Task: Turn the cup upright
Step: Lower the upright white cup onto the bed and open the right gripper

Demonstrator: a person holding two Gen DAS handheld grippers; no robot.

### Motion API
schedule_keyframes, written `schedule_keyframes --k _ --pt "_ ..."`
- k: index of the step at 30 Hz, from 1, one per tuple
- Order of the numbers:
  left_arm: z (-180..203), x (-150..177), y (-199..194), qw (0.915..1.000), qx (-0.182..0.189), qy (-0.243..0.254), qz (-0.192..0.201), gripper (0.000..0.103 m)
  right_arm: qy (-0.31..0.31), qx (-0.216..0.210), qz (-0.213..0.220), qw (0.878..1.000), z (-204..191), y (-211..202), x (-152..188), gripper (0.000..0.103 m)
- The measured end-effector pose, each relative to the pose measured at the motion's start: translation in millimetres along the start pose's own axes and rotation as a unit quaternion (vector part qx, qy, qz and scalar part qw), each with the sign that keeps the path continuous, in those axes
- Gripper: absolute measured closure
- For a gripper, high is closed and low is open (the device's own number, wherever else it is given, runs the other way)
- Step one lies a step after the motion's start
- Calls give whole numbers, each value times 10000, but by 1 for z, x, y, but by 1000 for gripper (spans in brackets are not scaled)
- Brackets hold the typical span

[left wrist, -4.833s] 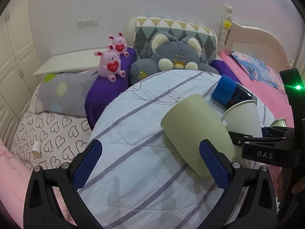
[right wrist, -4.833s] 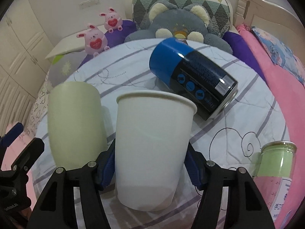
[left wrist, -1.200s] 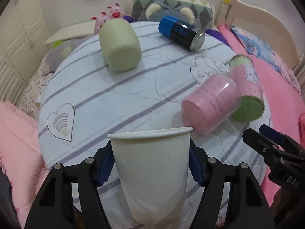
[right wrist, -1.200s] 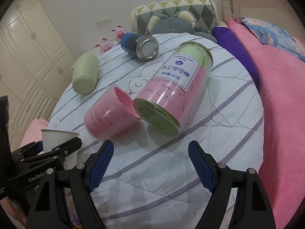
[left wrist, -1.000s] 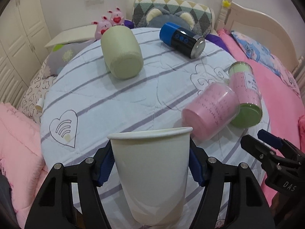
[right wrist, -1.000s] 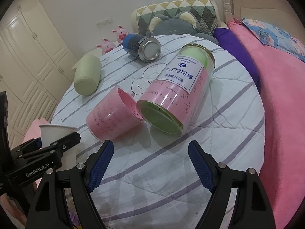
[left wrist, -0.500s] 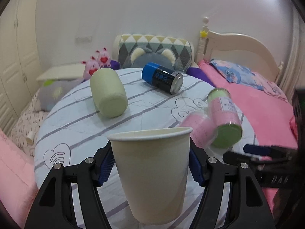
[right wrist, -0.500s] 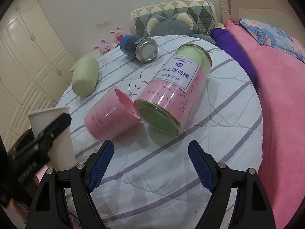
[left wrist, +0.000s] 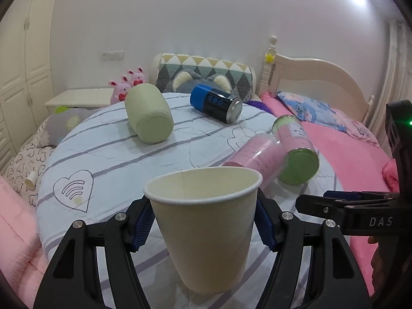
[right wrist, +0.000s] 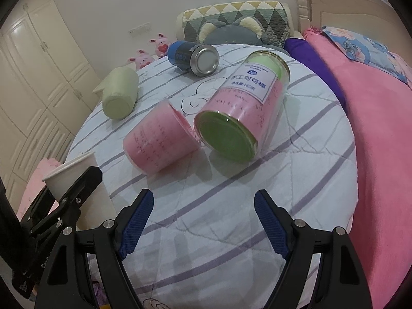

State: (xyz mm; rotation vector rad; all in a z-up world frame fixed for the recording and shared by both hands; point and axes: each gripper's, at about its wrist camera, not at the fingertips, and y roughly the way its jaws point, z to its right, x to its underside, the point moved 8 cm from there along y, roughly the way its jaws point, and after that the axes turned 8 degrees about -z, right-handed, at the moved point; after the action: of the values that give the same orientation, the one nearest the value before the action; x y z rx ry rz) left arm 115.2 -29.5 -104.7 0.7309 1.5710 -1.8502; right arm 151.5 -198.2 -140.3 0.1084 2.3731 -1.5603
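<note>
Left gripper (left wrist: pixel 204 225) clamps the white paper cup (left wrist: pixel 206 228), blue pads (left wrist: pixel 143 225) pressed on both sides of the cup wall just below the rim. Cup is upright, mouth up, very slightly tilted, at the near edge of the round table (left wrist: pixel 108 159) with the striped cloth. Cannot tell if its base touches the cloth or hangs just above it. In the right wrist view the same cup (right wrist: pixel 77 180) sits at the near left, the left gripper's black finger crossing in front of it.

Right gripper (right wrist: pixel 203 219) hovers over the near part of the table, fingers spread wide, nothing between the pads (right wrist: pixel 270 225). It points forward and down toward the table centre. In the left wrist view it comes in from the right, level, just beside the cup and not touching it.

Further back, all lying on their sides: pink cup (right wrist: pixel 161 141) mouth facing far-right, touching or just beside the pink-and-green jar (right wrist: pixel 244 110), which has its green end toward the near side. Green cup (right wrist: pixel 119 92) at far left, blue can (right wrist: pixel 191 55) at the far side, metal end facing near.

Beyond the table: plush toys (left wrist: pixel 128 86), patterned pillow (left wrist: pixel 206 70), pink bed (right wrist: pixel 381 128) on the right, wardrobe (right wrist: pixel 33 77) on the left.
</note>
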Motion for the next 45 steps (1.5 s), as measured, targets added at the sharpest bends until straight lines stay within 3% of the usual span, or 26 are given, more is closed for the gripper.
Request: schedule_keyframes --k 11,15,25,45 --pt "1 25 -14 9999 137 22 -97 33 -6 213 138 9997 -9 -15 24 21" --pt "1 32 -15 9999 72 42 -116 21 -5 215 142 9997 -12 -17 32 21" --pt "1 36 -19 9998 -79 116 -125 5 9 270 197 9994 -14 -22 40 21" --pt "9 33 -35 9992 -181 347 -89 2 176 407 468 9979 -6 -45 40 21"
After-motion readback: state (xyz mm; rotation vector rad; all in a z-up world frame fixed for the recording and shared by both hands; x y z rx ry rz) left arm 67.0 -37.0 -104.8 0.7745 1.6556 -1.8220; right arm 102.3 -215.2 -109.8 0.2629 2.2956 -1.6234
